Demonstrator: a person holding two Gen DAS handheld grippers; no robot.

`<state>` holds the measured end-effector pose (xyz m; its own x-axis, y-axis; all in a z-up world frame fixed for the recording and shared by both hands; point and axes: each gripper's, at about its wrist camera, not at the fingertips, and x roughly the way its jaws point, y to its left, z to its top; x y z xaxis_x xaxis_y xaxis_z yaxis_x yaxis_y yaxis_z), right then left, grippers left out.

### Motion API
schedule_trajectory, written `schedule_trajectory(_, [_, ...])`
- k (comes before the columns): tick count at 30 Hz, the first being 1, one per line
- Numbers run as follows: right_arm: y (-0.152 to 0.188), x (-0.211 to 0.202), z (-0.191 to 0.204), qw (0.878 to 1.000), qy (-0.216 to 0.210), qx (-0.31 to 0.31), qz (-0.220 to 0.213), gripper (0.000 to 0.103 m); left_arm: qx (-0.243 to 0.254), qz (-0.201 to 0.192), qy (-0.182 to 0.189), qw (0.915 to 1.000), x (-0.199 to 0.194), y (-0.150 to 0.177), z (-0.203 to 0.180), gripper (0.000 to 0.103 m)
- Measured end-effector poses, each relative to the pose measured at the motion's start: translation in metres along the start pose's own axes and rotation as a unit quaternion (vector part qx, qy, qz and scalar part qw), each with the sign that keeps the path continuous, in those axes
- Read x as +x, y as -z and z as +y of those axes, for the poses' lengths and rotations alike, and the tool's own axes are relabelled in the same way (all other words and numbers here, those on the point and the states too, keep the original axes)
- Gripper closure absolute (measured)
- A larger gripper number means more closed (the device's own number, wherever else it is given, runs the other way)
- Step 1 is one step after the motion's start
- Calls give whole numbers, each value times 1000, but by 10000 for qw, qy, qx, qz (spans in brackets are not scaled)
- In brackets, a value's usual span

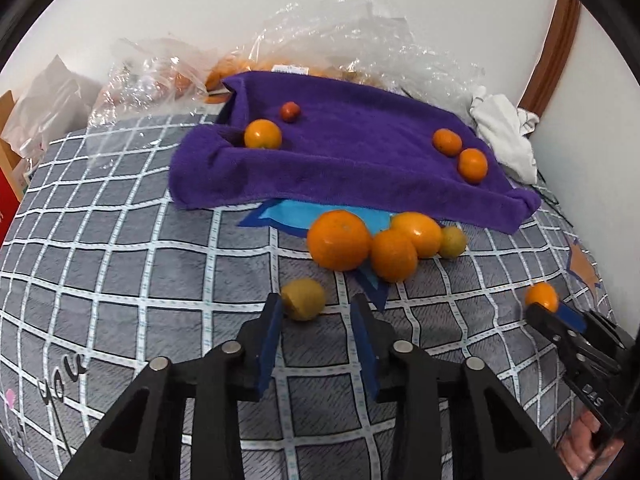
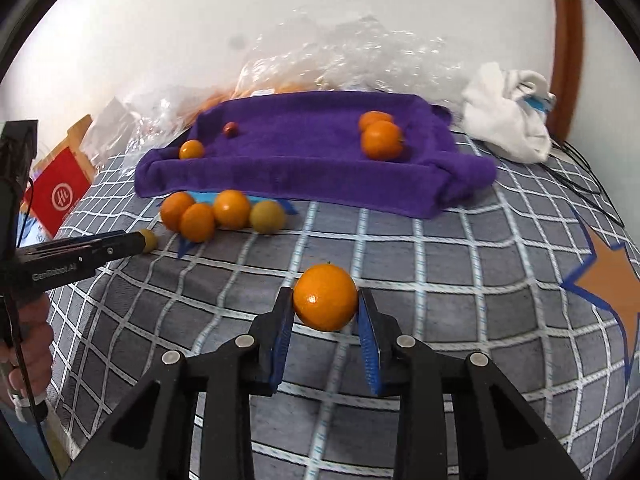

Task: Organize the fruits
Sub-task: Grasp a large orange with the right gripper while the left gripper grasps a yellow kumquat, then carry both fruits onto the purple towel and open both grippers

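A: What sits between the right gripper (image 2: 325,312) pads?

B: An orange (image 2: 325,297), pinched on both sides by the blue pads, just above the checked grey blanket (image 2: 440,264).

A: And further back?

B: A purple towel (image 2: 312,168) carrying two oranges at its right, one small orange and a tiny red fruit at its left. Four fruits cluster at its near edge. The left gripper (image 2: 138,242) reaches in from the left, at a yellowish fruit (image 2: 150,240)
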<state>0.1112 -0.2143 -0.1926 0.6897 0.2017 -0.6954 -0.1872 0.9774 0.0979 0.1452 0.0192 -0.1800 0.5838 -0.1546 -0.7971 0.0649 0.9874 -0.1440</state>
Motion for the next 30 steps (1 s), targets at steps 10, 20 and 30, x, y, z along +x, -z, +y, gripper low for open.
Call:
schedule_trajectory(10, [5,-7,-7,9999,24,86,-56,72,-250,-202,94,9994,-11,6,13,79])
schedule_trajectory(20, [-27,-21,-10,9991,-225,240,-255,72,-380,-641,-30,9972,-56,-13,44,79])
schedule_trajectory(30, [-97,-35,0,9971,-61,6,-763,72,-559,-934,-333,9935,-79,-59,66,79])
